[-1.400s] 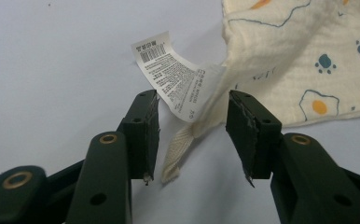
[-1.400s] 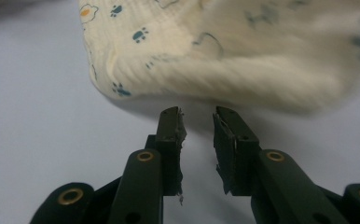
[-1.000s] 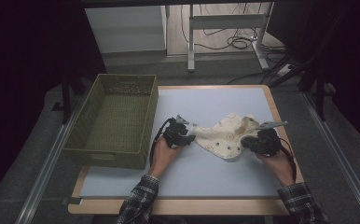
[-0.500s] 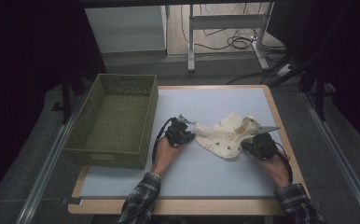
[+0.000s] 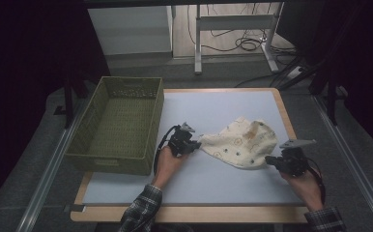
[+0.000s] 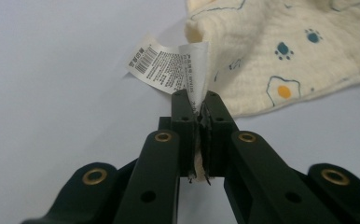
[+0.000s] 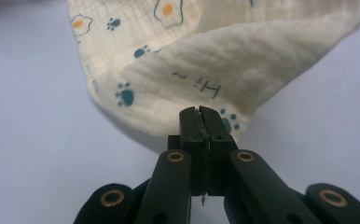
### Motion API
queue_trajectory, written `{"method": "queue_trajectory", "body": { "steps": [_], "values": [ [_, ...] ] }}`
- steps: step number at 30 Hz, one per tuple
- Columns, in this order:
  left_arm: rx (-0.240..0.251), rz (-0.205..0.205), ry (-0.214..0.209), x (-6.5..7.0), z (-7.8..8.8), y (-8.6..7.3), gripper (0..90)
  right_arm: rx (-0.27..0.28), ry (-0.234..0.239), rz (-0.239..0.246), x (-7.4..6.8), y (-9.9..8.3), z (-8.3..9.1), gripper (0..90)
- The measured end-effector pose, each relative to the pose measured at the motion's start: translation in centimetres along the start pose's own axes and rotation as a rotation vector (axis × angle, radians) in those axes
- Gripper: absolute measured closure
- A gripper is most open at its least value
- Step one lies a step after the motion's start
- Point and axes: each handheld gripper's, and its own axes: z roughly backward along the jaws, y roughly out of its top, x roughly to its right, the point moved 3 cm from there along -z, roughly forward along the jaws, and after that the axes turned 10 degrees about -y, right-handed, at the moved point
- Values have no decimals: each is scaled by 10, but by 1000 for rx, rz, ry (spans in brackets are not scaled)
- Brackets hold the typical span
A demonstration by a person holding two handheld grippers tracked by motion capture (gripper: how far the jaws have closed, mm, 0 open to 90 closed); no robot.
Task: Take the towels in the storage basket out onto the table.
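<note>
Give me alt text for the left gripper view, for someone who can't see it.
The left gripper, jaws shut, pinches the corner of a cream cloth printed with paw prints and fried eggs. A white care label sticks out at the pinched corner, over a pale table.

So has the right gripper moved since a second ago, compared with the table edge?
Yes. The right gripper, shut on the cloth, has shifted toward the near edge of the table, drawing the cloth's corner with it.
</note>
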Motion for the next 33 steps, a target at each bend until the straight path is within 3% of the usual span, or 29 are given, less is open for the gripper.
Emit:
{"method": "queue_trajectory", "body": {
  "steps": [8, 12, 14, 16, 17, 19, 23, 28, 33],
  "values": [
    [-13, 0, -62, 24, 13, -21, 854, -12, 24, -23, -2, -36, 32, 896],
    [-60, -9, -66, 42, 16, -41, 856, -28, 32, -17, -10, -56, 42, 899],
    [-72, 1, -88, 48, 19, -51, 852, -38, 49, -16, -15, -65, 45, 898],
    [-64, -6, -63, 51, 22, -55, 776, -48, 60, -11, -18, -71, 47, 898],
    [-54, -11, -43, 51, 24, -54, 693, -46, 55, -5, -19, -73, 49, 896],
    [-24, -20, -12, 48, 29, -46, 602, -30, 47, -8, -17, -71, 51, 887],
    [3, -44, 30, 42, 29, -22, 535, 6, 37, -25, -8, -58, 51, 847],
    [-2, -62, 49, 29, 6, 14, 530, 36, 30, -24, 0, -34, 37, 814],
    [-14, -92, 43, 18, -21, 45, 523, 61, 34, -28, 6, -9, 20, 785]
  ]
}}
